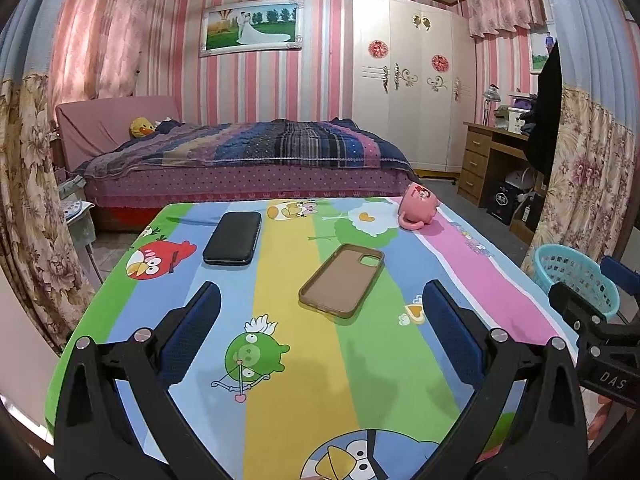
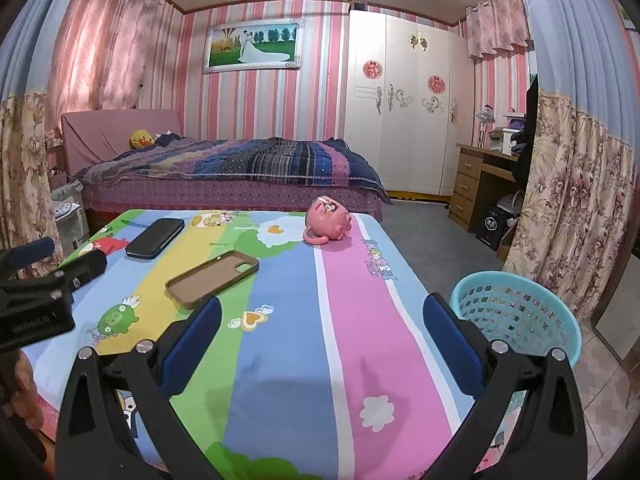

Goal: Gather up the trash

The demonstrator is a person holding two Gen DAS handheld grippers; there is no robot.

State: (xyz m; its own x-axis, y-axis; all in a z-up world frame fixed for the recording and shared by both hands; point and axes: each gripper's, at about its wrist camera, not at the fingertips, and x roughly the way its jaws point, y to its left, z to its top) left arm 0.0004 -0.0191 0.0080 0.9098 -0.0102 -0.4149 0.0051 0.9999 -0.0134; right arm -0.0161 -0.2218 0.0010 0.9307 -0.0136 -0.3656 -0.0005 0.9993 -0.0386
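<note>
Both tongs, left gripper [image 1: 320, 312] and right gripper [image 2: 322, 326], gaped wide and empty over the table [image 2: 352, 320]. Nothing seemed collected: phone case [image 1: 341, 279], wallet [image 1: 233, 243] and toppled mug [image 1: 417, 207] remained there, the basket [image 2: 516, 316] just beside the table.

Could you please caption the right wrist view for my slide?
Open right gripper above cartoon tablecloth; teal basket stands beside the table.

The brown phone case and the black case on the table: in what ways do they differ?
The brown phone case is tan and lies with its hollow side up, its camera cutout showing; the black case is dark, closed, and shows no opening. The brown phone case lies diagonally and nearer the grippers; the black case lies farther back, toward the table's left side. Both lie flat on the cartoon tablecloth, apart from each other, and neither is gripped.
</note>
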